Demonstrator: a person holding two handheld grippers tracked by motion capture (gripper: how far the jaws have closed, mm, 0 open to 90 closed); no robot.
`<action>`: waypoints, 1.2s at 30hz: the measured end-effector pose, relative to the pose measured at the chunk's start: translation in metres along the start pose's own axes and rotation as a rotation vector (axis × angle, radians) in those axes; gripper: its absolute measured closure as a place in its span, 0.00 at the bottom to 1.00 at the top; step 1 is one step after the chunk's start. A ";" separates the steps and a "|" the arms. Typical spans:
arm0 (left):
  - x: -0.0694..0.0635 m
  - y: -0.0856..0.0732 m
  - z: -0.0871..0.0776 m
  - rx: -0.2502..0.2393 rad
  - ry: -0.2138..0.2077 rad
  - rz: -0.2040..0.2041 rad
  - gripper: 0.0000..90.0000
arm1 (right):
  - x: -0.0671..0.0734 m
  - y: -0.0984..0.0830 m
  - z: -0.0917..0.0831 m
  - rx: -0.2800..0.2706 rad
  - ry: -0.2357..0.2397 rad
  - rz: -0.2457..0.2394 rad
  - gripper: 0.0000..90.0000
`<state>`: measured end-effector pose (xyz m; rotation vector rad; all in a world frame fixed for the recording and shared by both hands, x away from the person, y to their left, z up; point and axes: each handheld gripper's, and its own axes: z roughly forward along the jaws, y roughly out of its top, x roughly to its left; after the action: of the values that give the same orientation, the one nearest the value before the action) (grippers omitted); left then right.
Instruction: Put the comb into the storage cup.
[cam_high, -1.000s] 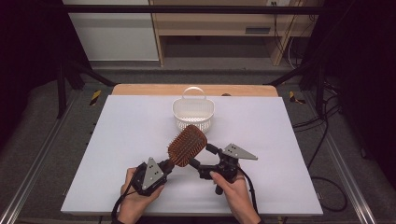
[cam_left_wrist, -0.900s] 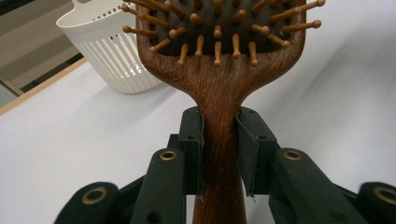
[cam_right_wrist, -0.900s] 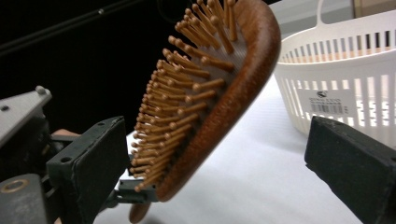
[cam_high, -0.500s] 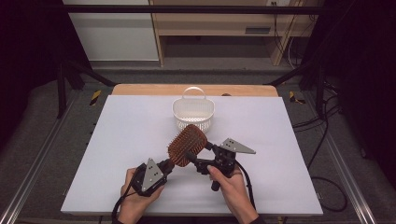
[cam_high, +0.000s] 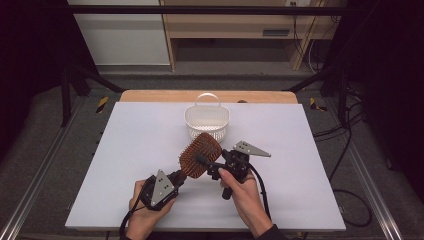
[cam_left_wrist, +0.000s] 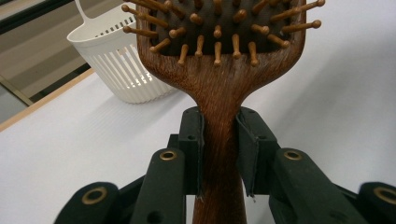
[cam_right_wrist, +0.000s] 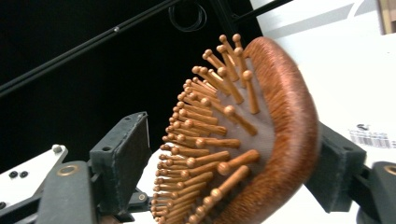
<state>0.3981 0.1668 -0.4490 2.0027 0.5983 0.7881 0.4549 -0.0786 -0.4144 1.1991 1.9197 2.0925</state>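
High view: we are holding the hairbrush (cam_high: 201, 154) above the table (cam_high: 125, 150), just short of the basket (cam_high: 207, 121), not yet in it. Left gripper view: the left gripper (cam_left_wrist: 219, 140) is pinching the handle. Right gripper view: the right gripper (cam_right_wrist: 233, 154) is straddling the head, jaws just been closing, one pad (cam_right_wrist: 122, 158) not touching the bristles.

Basket (cam_high: 207, 121) blocks path just beyond hairbrush (cam_high: 200, 155); table (cam_high: 310, 150) sides free.

The white worktop (cam_high: 310, 150) stands on grey floor (cam_high: 45, 130). A wooden shelf unit (cam_high: 235, 30) and white cabinet (cam_high: 117, 35) stand behind it; surroundings are dark.
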 end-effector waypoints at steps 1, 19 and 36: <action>0.000 0.000 0.000 0.000 0.001 0.001 0.80 | 0.001 -0.001 0.002 0.007 0.000 -0.003 0.28; 0.002 -0.002 -0.001 -0.018 0.009 -0.025 0.80 | 0.002 0.004 0.007 -0.004 0.015 0.044 0.45; 0.005 -0.002 -0.001 -0.034 0.007 -0.058 0.80 | 0.006 0.008 0.009 -0.016 0.022 0.044 0.54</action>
<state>0.4003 0.1717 -0.4491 1.9439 0.6406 0.7660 0.4601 -0.0697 -0.4051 1.2309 1.8993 2.1473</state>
